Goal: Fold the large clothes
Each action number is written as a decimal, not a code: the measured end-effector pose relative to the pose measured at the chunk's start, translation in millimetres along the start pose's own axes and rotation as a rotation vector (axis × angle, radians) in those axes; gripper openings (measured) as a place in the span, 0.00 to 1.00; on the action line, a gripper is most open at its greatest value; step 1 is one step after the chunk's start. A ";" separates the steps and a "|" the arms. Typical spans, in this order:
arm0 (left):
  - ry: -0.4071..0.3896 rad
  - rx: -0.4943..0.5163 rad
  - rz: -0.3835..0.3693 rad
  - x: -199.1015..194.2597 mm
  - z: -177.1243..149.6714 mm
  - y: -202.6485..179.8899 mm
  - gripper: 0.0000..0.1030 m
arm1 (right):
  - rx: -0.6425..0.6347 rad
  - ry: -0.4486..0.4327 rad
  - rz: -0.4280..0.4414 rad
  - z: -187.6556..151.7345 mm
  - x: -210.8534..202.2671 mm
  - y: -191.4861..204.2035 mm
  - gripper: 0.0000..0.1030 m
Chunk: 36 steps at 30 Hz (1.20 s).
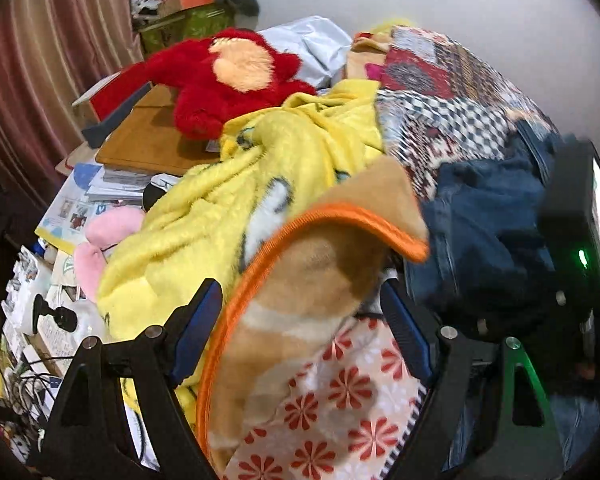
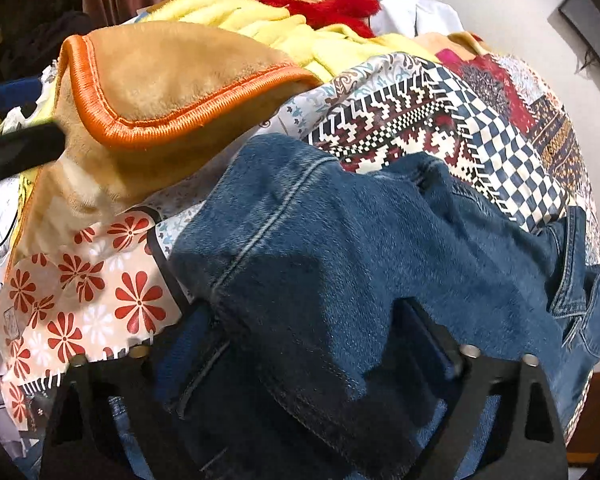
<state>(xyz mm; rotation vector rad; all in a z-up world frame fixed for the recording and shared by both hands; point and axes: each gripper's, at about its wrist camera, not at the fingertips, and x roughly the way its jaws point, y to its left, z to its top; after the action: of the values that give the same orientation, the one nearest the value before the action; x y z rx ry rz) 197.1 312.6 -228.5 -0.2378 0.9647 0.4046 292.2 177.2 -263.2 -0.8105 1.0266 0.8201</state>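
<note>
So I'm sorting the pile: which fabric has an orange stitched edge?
The tan fleece blanket, raised between the left gripper's open jaws; the blue denim jeans and yellow plush blanket lack it.

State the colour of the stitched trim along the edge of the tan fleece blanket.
Orange. The stitched trim on the tan fleece blanket shows best in the right wrist view.

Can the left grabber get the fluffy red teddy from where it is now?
Probably not. The fluffy red plush toy lies far behind the yellow fleece blanket, and the orange-edged tan blanket already fills the open left gripper.
</note>
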 end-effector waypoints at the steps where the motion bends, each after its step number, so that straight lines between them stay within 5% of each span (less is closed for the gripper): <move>1: -0.002 0.014 0.003 -3.5 -3.6 -3.2 0.79 | 0.005 -0.020 0.007 -1.7 -4.4 -1.0 0.70; 3: 0.004 0.057 0.000 -7.9 -13.0 -14.9 0.79 | 0.019 -0.050 0.005 -4.7 -15.0 -4.4 0.39; 6: 0.018 0.082 -0.014 -9.3 -18.9 -29.0 0.79 | 0.067 -0.097 0.026 -10.1 -35.8 -16.2 0.22; 9: 0.023 0.090 -0.033 -10.9 -20.7 -40.4 0.79 | 0.126 -0.157 -0.019 -15.9 -57.6 -35.9 0.15; 17: 0.048 0.155 -0.065 -7.0 -19.7 -78.3 0.79 | 0.230 -0.263 -0.144 -55.6 -121.7 -101.6 0.13; 20: 0.099 0.109 -0.151 1.7 -20.4 -87.9 0.79 | 0.245 -0.269 -0.184 -83.5 -138.1 -120.4 0.13; 28: 0.210 -0.142 -0.471 38.6 -8.4 -102.6 0.79 | 0.421 -0.143 -0.151 -165.5 -140.7 -178.8 0.14; 36: 0.288 -0.387 -0.638 84.3 4.4 -91.0 0.79 | 0.568 -0.092 -0.119 -224.5 -136.5 -209.5 0.14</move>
<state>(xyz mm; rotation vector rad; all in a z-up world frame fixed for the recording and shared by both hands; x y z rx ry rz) 282.4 251.4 -294.7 -0.9472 1.0258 -0.0405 346.0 -139.7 -165.1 -0.3407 1.0472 0.4228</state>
